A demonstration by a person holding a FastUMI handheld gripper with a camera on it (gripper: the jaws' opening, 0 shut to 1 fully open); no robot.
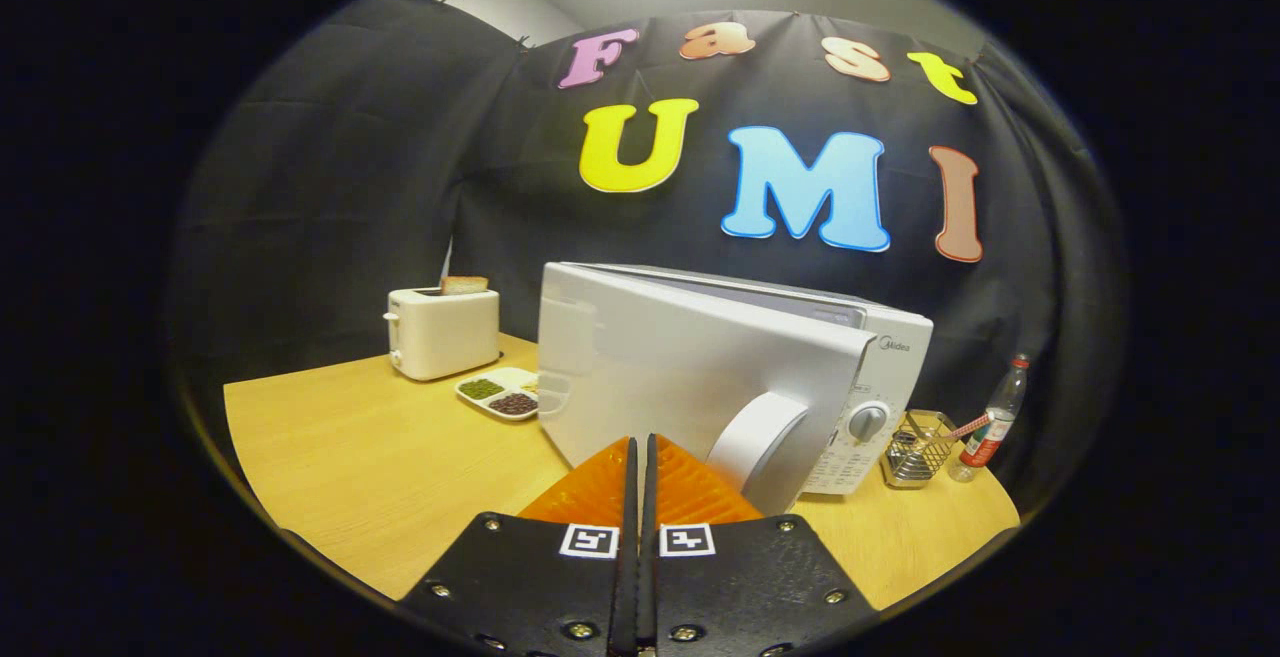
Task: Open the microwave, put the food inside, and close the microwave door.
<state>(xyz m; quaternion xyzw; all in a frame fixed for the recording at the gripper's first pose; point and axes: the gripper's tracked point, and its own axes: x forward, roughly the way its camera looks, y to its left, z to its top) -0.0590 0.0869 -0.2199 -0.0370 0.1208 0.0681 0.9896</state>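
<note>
Toaster [443, 332] sits far left on the worktop [380, 467], near the booth's back wall, with a slice of bread [464, 284] sticking up out of its slot. Just right of it, a compartment tray [497, 394] lies flat on the worktop: green bits in one section, dark brown bits in the next, a third section partly hidden behind the microwave door. That tray looks like the food and it sits outside the oven, touching or nearly touching the door's lower left edge; cannot tell which. Microwave [880, 377] stands mid-worktop, body angled away to the right. Its door [690, 377] is swung partly open toward the camera, outer face showing, with a rounded white handle [755, 437] at its lower right. Cavity is hidden behind the door. Control panel with a round dial [867, 421] is visible just right of the handle. Tongs [640, 457] sit just ahead of the door's lower edge, fingers pressed together with only a thin slit between them, nothing held; tips are close to the door, just left of the handle, contact not clear. Further right, beside the microwave, stands a wire mesh holder [915, 452] with a utensil leaning in it, then an upright plastic bottle [992, 420] with a red label, at the worktop's right corner.
</note>
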